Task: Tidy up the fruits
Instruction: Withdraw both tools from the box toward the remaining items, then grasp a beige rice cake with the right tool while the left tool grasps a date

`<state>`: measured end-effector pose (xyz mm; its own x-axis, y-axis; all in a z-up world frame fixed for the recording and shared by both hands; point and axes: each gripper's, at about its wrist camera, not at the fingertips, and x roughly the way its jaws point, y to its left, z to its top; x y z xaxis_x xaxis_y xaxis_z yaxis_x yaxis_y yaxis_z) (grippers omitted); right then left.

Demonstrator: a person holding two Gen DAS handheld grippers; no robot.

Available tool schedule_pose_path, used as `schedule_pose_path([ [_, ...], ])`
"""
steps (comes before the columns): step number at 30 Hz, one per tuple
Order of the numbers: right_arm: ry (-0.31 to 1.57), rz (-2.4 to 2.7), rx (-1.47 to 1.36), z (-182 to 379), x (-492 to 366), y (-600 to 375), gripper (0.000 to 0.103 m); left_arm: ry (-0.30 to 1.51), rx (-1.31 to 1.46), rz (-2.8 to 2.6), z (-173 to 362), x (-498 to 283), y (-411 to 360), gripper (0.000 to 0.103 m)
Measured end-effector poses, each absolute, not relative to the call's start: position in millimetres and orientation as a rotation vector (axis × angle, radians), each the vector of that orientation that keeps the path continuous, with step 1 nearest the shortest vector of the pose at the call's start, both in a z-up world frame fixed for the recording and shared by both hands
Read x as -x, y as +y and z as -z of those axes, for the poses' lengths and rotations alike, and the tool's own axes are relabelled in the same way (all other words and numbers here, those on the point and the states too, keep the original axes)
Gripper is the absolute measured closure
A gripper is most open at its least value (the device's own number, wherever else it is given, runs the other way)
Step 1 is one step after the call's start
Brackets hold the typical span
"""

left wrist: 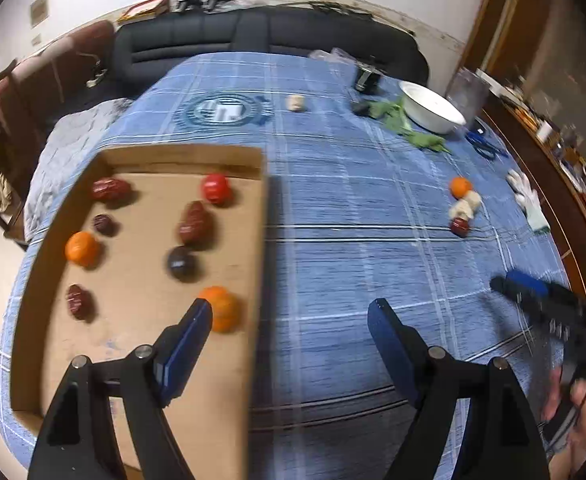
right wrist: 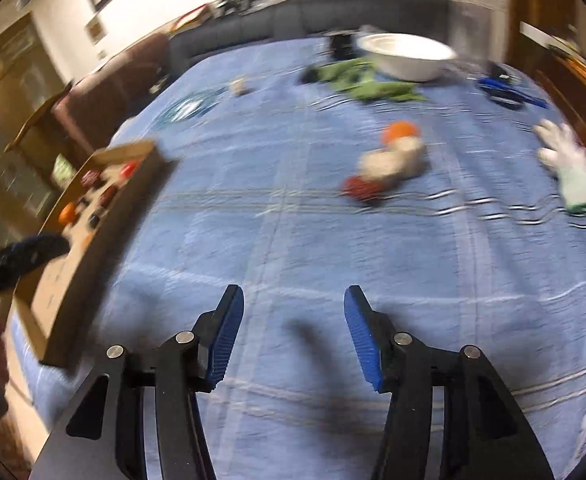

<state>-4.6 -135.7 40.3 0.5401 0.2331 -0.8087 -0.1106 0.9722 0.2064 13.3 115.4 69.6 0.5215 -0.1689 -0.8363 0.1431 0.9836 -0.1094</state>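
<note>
A shallow cardboard tray [left wrist: 141, 156] on the blue cloth holds several fruits: two oranges [left wrist: 81, 247], a red tomato [left wrist: 215, 187], dark red dates [left wrist: 111, 189] and a dark plum [left wrist: 181, 262]. My left gripper [left wrist: 291, 314] is open and empty, over the tray's right wall. Out on the cloth lie an orange [left wrist: 461, 186], pale lumpy pieces [left wrist: 467, 206] and a red date [left wrist: 460, 226]. My right gripper [right wrist: 293, 300] is open and empty, above the cloth, short of that cluster [right wrist: 389, 164]. The tray shows at the left in the right wrist view [right wrist: 105, 216].
A white bowl [left wrist: 433, 108] and a green cloth [left wrist: 405, 120] lie at the far right. Blue scissors [left wrist: 483, 142] and a white glove [left wrist: 529, 196] lie near the right edge. A small pale object [left wrist: 296, 103] lies mid-table. A dark sofa [left wrist: 253, 36] stands behind the table.
</note>
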Motion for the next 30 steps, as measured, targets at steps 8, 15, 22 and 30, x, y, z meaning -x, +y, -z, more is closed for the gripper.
schedule_pose_path([
  [8,0.946,-0.202,-0.135,-36,-39,-177,0.051,1.048,-0.035,0.204,-60,-12,67,0.021],
  [15,0.929,-0.210,-0.147,-29,-86,-206,0.055,1.094,-0.051,0.185,-48,-10,48,0.021],
  [22,0.934,-0.300,-0.111,-21,-113,-204,0.070,1.123,-0.059,0.165,-41,-11,39,0.020],
  [30,0.950,-0.375,-0.208,-14,-126,-218,0.074,1.126,-0.071,0.188,-41,-24,10,0.020],
])
